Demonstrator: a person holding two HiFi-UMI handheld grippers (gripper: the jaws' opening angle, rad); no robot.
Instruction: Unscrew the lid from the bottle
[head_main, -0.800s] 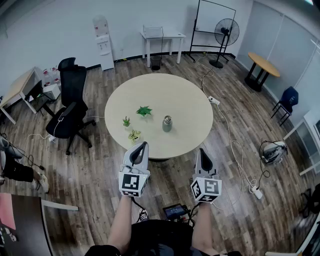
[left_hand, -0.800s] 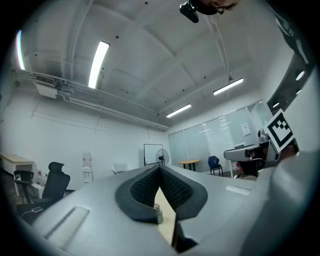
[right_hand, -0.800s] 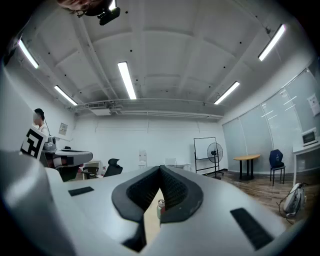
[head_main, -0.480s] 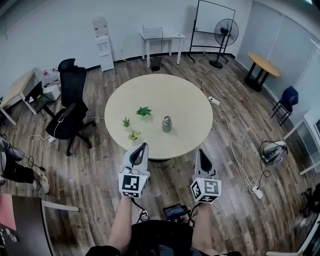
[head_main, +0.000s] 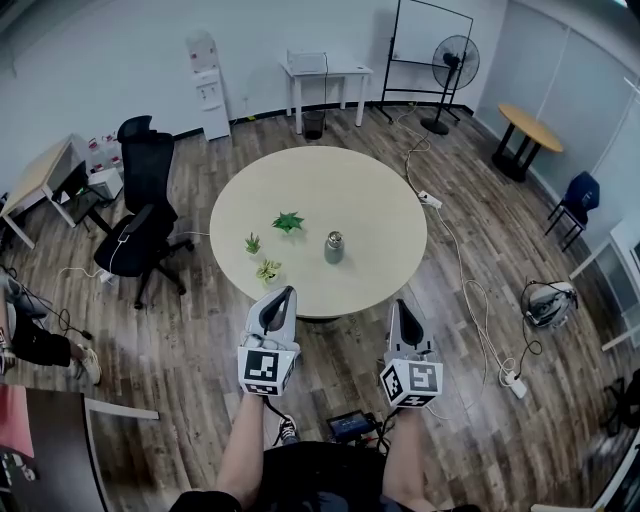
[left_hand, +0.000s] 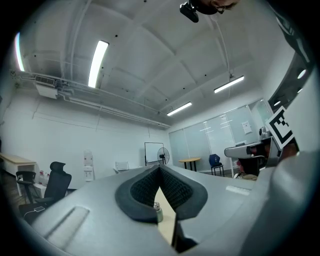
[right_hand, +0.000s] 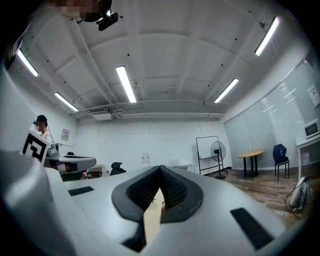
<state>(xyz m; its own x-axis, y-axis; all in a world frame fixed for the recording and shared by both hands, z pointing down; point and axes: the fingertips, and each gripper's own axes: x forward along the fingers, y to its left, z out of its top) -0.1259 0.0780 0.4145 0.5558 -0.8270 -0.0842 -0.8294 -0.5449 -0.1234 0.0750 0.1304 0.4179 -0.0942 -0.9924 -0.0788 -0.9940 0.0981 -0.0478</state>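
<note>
While both claws hang short of the near edge of the round table (head_main: 330, 180), the left gripper (head_main: 285, 291) and the right gripper (head_main: 402, 303) are each clenched on nothing, their ridged pads pressed together and pointing level toward the tabletop. The bottle (head_main: 334, 249) stands upright on the near half of the table, slightly right of centre, apart from both claws and roughly between their lines of aim, with its lid (head_main: 335, 237) on; what it holds cannot be seen. Three small potted plants (head_main: 288, 222) sit to its left, the nearest one close to the table's near rim, in front of the left gripper. The far half and the right side of the tabletop are bare. Wood floor (head_main: 200, 340) rings the table on all sides, with a black office chair (head_main: 140, 220) off to the left and a loose cable (head_main: 468, 290) trailing over the floor to the right.
</note>
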